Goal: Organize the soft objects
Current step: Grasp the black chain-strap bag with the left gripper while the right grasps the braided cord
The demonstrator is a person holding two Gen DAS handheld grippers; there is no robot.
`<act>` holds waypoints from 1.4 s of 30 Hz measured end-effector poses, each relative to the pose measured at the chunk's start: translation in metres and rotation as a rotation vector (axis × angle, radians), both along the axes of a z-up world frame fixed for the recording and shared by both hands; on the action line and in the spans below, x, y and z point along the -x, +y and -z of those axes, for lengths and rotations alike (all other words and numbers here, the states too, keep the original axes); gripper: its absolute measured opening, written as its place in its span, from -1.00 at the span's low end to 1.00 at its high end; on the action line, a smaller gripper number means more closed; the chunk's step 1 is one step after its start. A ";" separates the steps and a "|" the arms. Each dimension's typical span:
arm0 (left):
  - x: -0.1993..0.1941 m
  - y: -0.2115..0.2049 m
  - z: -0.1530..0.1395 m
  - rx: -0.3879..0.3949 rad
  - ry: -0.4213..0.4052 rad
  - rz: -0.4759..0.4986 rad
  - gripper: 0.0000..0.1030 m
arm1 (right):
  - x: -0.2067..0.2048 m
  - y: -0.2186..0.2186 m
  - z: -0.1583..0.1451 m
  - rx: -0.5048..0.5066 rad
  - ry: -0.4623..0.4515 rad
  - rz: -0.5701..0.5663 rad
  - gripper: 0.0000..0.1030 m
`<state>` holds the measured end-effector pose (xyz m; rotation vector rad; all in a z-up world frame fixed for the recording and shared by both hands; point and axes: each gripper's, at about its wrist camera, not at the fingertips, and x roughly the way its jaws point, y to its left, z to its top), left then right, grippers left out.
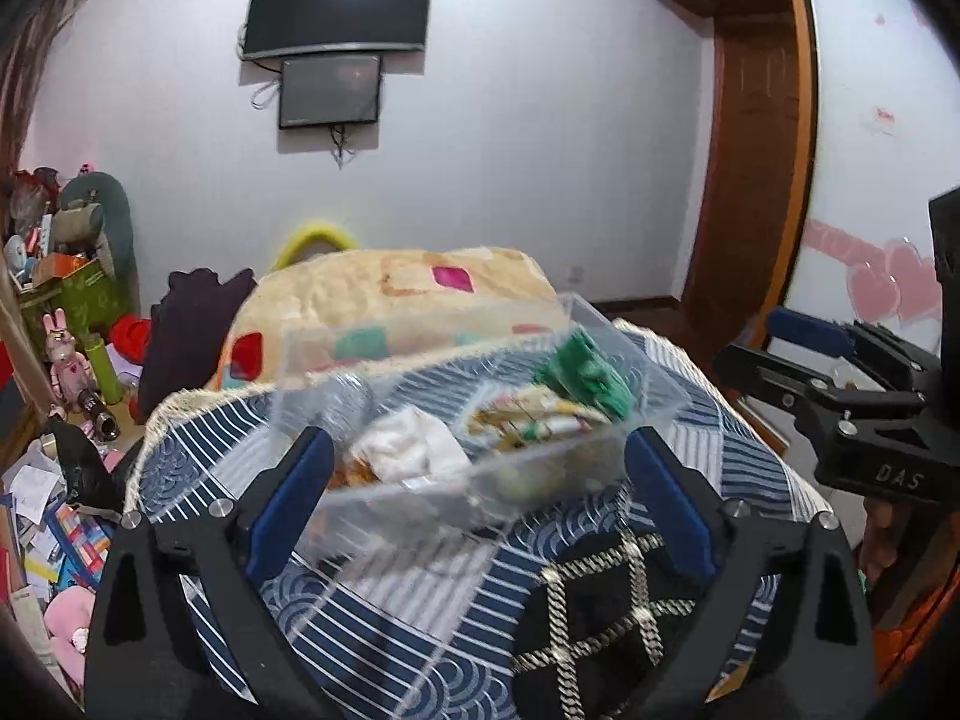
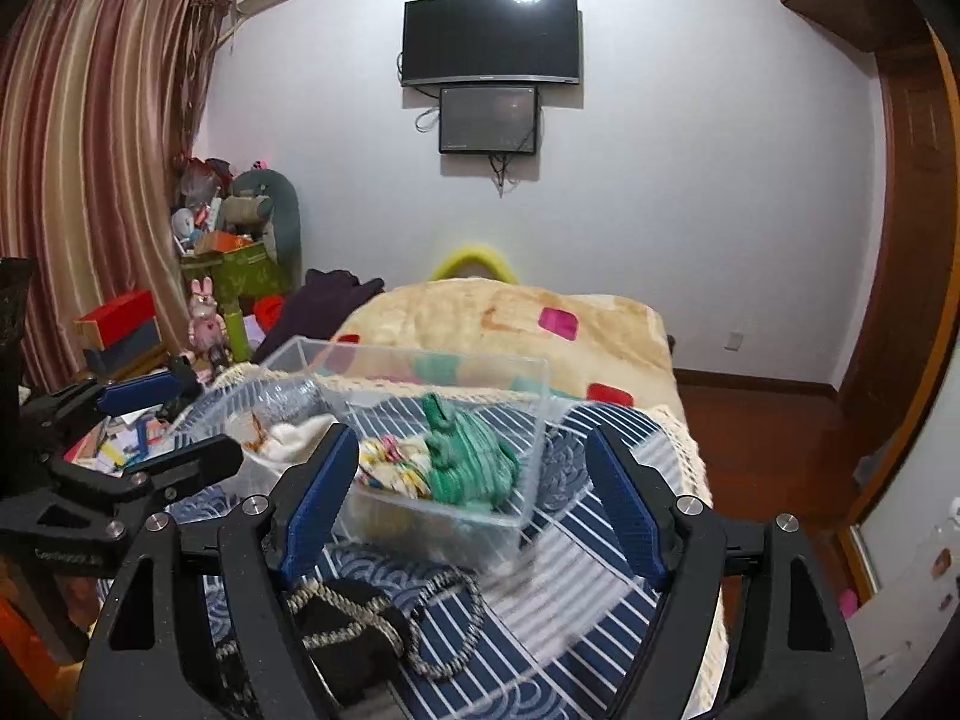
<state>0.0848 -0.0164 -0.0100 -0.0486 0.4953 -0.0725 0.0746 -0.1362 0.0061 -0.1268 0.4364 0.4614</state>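
A clear plastic box [image 1: 480, 480] stands on a blue patterned cloth [image 1: 372, 618]. It holds a green knitted piece [image 1: 585, 372], a white cloth [image 1: 414, 444], a grey piece and a colourful bundle. My left gripper [image 1: 477, 437] is open, its blue pads either side of the box's near edge and not pressing it. My right gripper [image 2: 472, 433] is also open around the box's [image 2: 432, 516] near corner, close to the green knitted piece [image 2: 474, 456]. Each gripper shows in the other's view: right gripper [image 1: 774, 348], left gripper [image 2: 204, 417]. A black piece with chain trim [image 1: 600, 600] lies nearest me.
A cream blanket with coloured squares [image 2: 510, 312] is heaped behind the box. Toys, boxes and papers crowd the left side, among them a pink rabbit [image 2: 207, 318]. A dark garment [image 1: 192, 324] lies by the blanket. Wooden floor and a door [image 2: 912, 276] are at the right.
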 end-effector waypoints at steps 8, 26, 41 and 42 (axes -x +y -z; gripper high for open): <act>0.000 -0.027 0.046 0.016 0.131 0.067 0.95 | 0.002 -0.013 0.026 0.010 0.069 0.043 0.47; 0.020 -0.046 0.100 0.020 0.189 0.173 -0.01 | 0.003 -0.015 0.066 0.033 0.177 0.040 0.47; 0.033 0.001 0.077 0.016 0.118 -0.014 -0.43 | 0.002 0.010 0.099 0.090 0.277 -0.045 -0.13; 0.035 0.004 0.074 0.017 0.111 -0.018 -0.43 | 0.003 0.011 0.100 0.101 0.266 -0.039 -0.20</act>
